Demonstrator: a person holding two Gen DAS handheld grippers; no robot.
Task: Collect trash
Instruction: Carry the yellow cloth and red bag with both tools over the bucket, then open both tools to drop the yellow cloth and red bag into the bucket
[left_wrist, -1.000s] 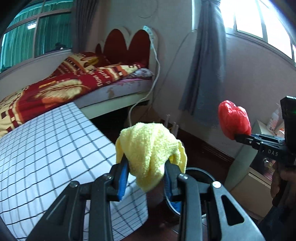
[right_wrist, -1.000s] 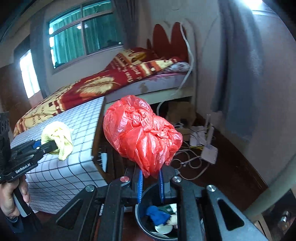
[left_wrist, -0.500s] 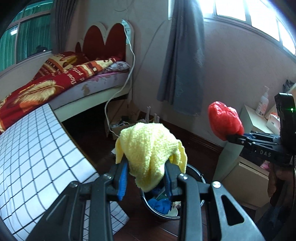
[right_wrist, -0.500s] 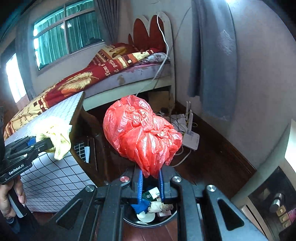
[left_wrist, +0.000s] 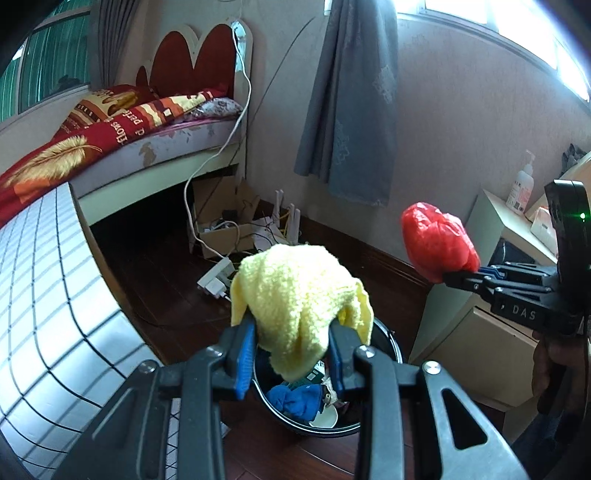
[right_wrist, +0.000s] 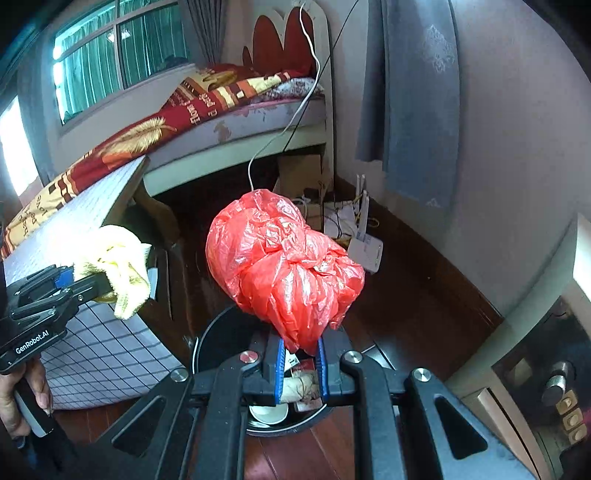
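Note:
My left gripper is shut on a crumpled yellow cloth, which bulges above the blue pads. It hangs just over a round black trash bin on the floor, partly filled with blue cloth, paper and a cup. My right gripper is shut on a knotted red plastic bag, also above the bin. In the left wrist view the red bag and right gripper sit at the right. In the right wrist view the yellow cloth and left gripper appear at the left, held by a hand.
A table with a white checked cloth stands left of the bin. Behind are a bed, a cardboard box with cables and a router, and a grey curtain. A cabinet stands right of the bin.
Both grippers have come down and forward, carrying the cloth and the bag. The bin has come into fuller view beneath them and the table has slid off to the left.

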